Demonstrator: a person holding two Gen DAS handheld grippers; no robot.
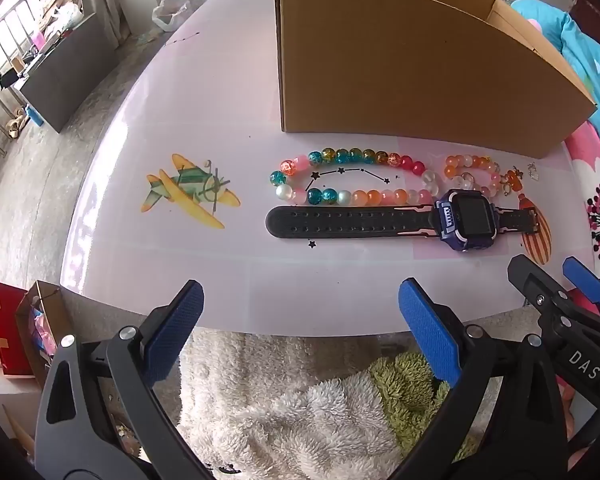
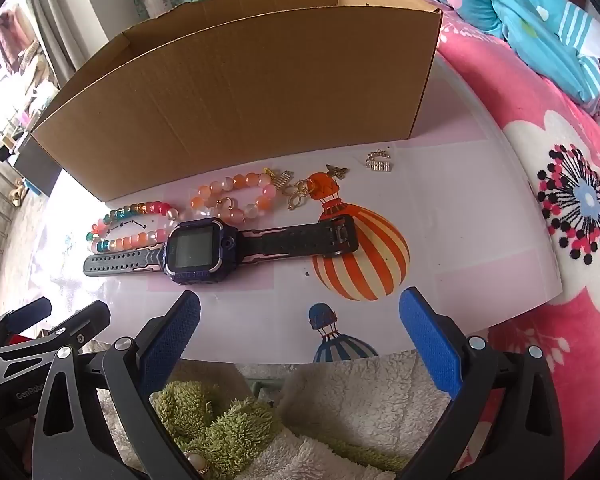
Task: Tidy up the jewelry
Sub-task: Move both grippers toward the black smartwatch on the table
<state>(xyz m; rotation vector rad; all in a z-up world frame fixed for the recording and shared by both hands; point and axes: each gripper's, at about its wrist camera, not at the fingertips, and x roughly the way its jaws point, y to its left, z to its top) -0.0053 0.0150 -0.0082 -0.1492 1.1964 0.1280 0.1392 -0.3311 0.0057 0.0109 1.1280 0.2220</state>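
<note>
Left wrist view: the left gripper (image 1: 300,328) hangs wide open and empty at the bottom. The multicolour bead bracelet (image 1: 352,178) and the watch (image 1: 400,222) lie mid-frame on the table (image 1: 180,120), before the cardboard box (image 1: 400,72).

Right wrist view: the right gripper (image 2: 300,332) gapes empty too. The orange bead bracelet (image 2: 236,196) and gold charms (image 2: 379,162) also lie outside the box, so sorting looks unstarted.
</note>
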